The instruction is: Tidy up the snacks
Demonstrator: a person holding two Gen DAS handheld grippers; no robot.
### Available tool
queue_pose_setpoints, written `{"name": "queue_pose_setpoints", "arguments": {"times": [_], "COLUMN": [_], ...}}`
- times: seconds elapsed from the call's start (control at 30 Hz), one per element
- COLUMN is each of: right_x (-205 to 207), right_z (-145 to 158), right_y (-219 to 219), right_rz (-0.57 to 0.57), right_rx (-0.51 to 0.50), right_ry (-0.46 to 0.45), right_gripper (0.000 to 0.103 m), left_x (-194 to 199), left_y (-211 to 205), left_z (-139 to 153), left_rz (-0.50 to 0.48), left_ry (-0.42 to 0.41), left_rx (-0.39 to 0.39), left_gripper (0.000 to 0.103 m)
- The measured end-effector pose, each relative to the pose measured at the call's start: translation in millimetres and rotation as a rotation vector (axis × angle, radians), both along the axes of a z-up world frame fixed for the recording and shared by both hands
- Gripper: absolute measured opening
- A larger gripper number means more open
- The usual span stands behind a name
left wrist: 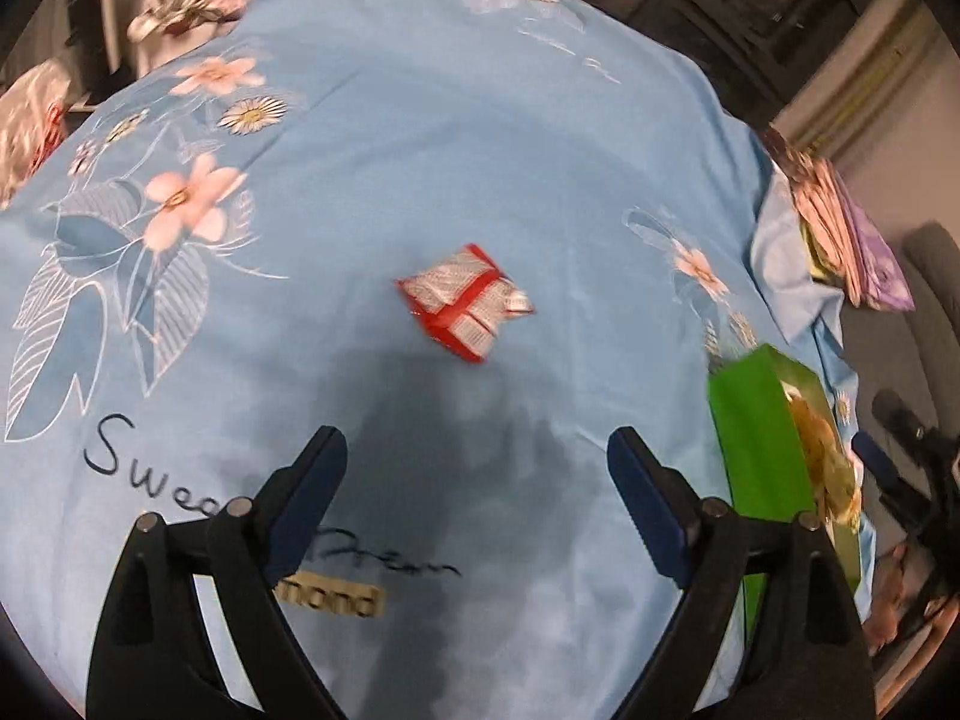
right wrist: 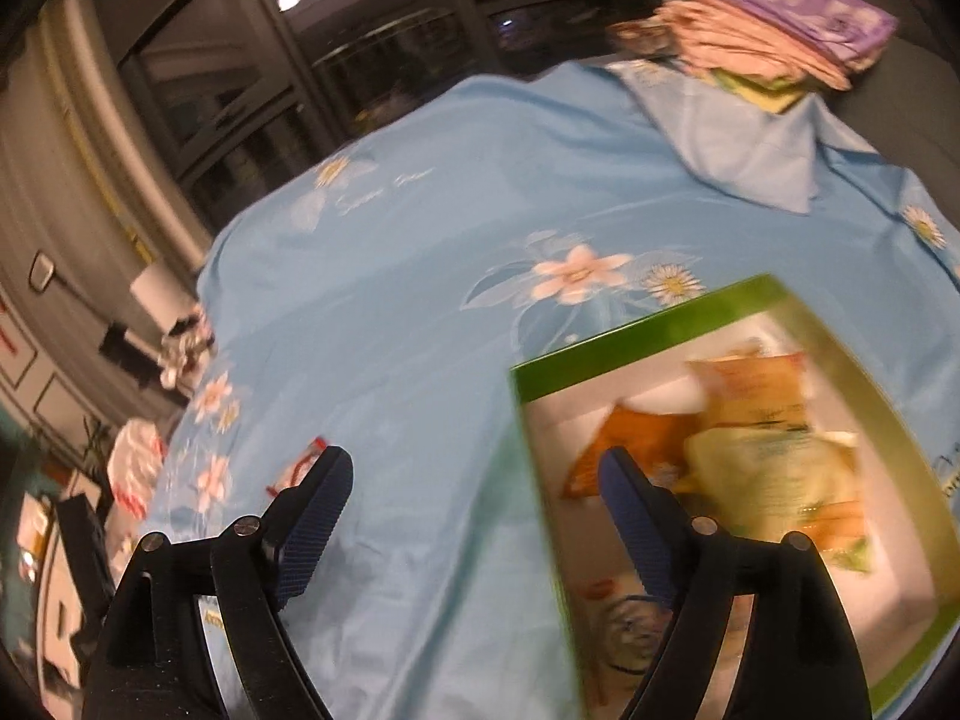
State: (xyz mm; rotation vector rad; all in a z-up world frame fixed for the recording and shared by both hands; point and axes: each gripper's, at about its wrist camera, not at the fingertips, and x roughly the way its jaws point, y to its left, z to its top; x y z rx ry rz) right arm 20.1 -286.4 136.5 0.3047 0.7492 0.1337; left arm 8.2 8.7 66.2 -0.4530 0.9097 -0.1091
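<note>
A pile of red-and-white snack packets lies on the blue flowered cloth, ahead of my left gripper. That gripper stands open above the cloth with nothing between its fingers. A green box holding snack bags sits to its right. In the right wrist view the same green box is close below, with orange and yellow snack bags inside. My right gripper hangs open over the box's left wall, gripping nothing. A red packet peeks out beside its left finger.
Folded pink and purple cloths are stacked at the table's far corner. A dark cabinet stands behind the table. A crumpled red-and-white item sits off the table's left edge. A dark device shows beyond the box.
</note>
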Motion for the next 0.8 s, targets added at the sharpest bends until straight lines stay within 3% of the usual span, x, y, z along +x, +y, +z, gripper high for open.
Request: {"name": "queue_pose_setpoints", "arguments": {"times": [0.37, 0.8], "right_x": [9.1, 11.7], "right_z": [-21.6, -30.4], "right_y": [48.7, 65.4], "right_rz": [0.069, 0.089], "right_rx": [-0.039, -0.046], "right_ry": [0.036, 0.047], "right_gripper": [0.084, 0.084], "left_x": [4.5, 2.6], "left_y": [13.2, 23.3], "left_z": [-0.8, 0.0], "left_rz": [0.022, 0.047], "left_ry": [0.006, 0.004], "left_rx": [0.03, 0.05], "left_gripper": [0.089, 0.089]}}
